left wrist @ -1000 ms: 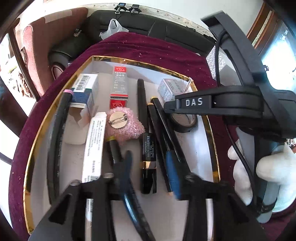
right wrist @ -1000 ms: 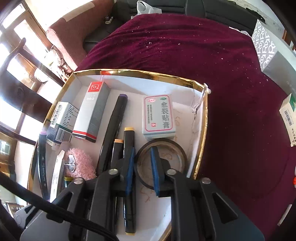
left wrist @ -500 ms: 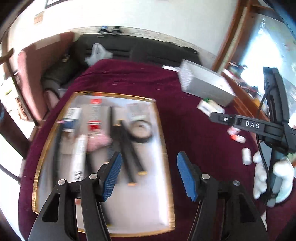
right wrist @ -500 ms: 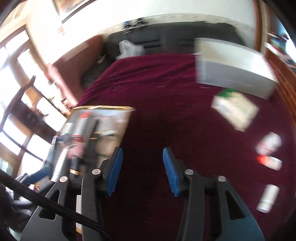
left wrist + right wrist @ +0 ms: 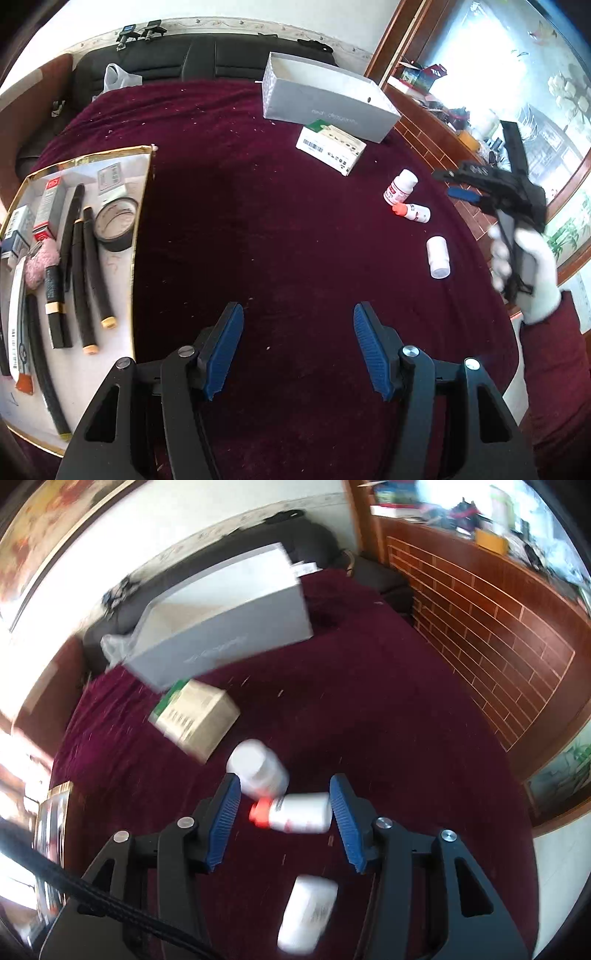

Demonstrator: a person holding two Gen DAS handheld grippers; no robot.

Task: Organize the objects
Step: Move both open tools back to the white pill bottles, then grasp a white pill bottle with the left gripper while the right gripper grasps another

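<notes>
We have swung both grippers away from the filled tray (image 5: 142, 206); our right gripper (image 5: 284, 812), open wide, now frames a bottle (image 5: 299, 812), while our left gripper (image 5: 297, 350) hangs wide open.

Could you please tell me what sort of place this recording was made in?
Probably a home living room: a dark sofa behind the table, a wood-panelled wall, and a maroon tablecloth strewn with household items.

Both wrist views look down, sharing the grey box (image 5: 325, 99) (image 5: 221, 627).
</notes>
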